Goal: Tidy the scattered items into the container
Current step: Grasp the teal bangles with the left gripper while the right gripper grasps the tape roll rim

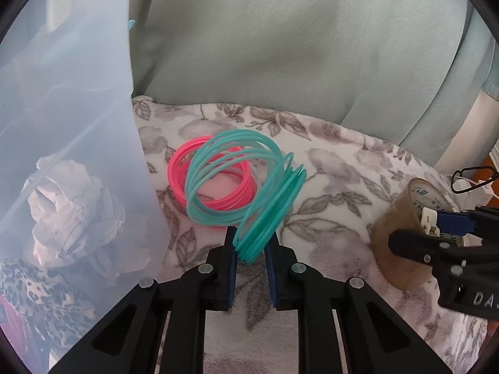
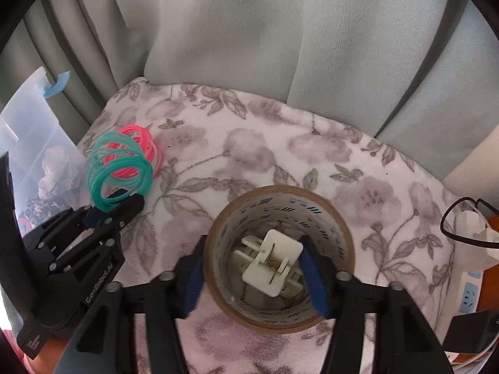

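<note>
— Left side, then?
— Left gripper (image 1: 251, 251) pinches the teal coil (image 1: 249, 184), whose far end lies over the pink coil (image 1: 199, 177) on the floral blanket (image 1: 343, 162), just right of the clear bin (image 1: 78, 124).
— Right?
— Right gripper (image 2: 252, 275) straddles the tape roll's (image 2: 280, 258) left wall (one finger inside); contact unclear. White clip (image 2: 273, 263) sits inside.

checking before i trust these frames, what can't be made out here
- Container contents: left wrist view, blurred by its frosted wall, cut off by the edge.
- Tape roll wall under the right gripper: grip contact hidden.
- White clip: underside hidden inside the roll.
</note>
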### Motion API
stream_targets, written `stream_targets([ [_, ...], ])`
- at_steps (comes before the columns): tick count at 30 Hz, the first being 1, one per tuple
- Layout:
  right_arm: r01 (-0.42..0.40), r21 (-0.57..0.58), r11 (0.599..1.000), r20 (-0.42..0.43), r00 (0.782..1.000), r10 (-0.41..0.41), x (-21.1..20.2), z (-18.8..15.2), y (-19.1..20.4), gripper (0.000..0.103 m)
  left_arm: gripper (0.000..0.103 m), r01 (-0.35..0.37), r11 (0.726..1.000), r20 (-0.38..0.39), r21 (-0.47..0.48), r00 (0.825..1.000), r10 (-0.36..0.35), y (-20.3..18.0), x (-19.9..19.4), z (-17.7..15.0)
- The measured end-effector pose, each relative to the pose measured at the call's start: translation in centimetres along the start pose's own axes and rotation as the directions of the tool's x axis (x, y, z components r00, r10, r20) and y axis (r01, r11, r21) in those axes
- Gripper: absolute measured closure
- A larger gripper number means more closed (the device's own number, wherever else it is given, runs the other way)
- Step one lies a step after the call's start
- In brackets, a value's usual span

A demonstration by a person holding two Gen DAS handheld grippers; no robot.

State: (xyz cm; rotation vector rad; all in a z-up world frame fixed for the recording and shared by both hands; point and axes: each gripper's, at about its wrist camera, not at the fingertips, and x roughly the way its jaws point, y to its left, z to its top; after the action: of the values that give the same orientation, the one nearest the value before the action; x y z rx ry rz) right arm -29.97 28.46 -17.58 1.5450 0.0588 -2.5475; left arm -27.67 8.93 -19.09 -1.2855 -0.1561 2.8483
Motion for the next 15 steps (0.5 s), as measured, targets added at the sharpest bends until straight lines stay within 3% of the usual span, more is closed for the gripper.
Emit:
stream_targets([
  [4,-0.006,0.002,1.000,0.001,1.000,0.006,-0.2,-0.3,0.3,0.057,0.084,0.027,1.000,0.001,0.000,1.000,-0.027,-0.2,-0.1,-0.1],
  [6,-0.006,0.000,1.000,0.002,1.000,0.006,-0.4,-0.5,0.4,0.058,0.080,0.040,0.999,0.000,-0.001,0.999,-0.040,-0.2,-0.4,-0.2],
  [8,-0.008,-0.004,1.000,0.008,1.000,0.008,-0.7,-0.7,0.3,0.059,0.071,0.053,0.999,-0.001,-0.002,0.999,-0.053,-0.1,-0.6,-0.3],
  [15,-0.035,0.012,0.999,0.045,0.998,0.034,-2.4,-1.6,-0.9,0.065,0.061,0.062,0.998,-0.005,-0.008,0.998,-0.062,-0.2,-1.1,-0.7],
])
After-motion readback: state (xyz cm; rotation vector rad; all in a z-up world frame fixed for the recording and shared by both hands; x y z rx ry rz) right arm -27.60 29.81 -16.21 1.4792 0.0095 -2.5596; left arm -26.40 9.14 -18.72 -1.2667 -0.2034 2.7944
